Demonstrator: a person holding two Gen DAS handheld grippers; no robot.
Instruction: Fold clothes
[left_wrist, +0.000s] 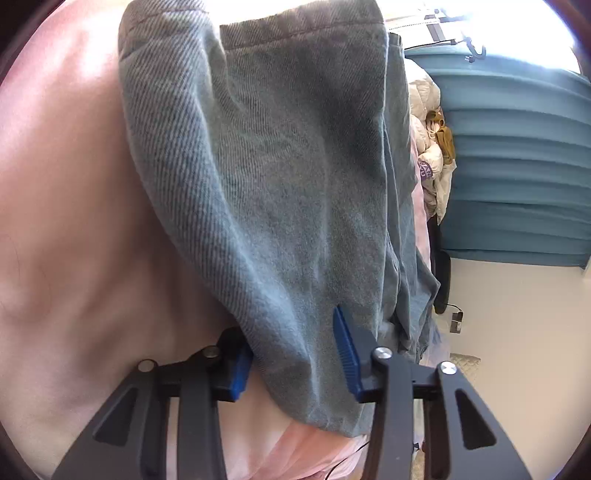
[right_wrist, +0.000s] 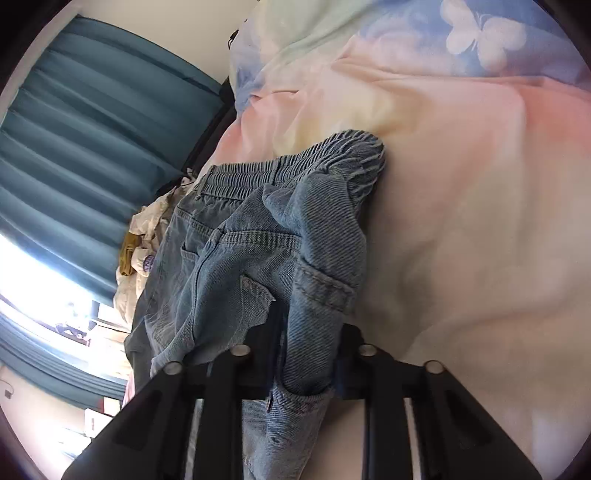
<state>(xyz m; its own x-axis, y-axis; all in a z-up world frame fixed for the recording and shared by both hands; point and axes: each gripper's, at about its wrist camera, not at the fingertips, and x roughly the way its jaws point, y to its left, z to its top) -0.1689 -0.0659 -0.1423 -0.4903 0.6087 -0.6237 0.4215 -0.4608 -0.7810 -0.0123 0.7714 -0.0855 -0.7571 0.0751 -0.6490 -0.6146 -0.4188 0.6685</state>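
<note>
Denim jeans (left_wrist: 266, 177) between tool (left_wrist: 295, 354) fingers

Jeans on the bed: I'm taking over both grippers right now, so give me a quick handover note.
Left gripper: fingers either side of a fold of the jeans; a gap shows, so its grip is unclear.
Right gripper: shut on a bunched part of the jeans.
The jeans lie crumpled on the pastel bedsheet, elastic waistband at the far end.
Done: both ends taken up.
Left: flatten, fold, lay down.
</note>
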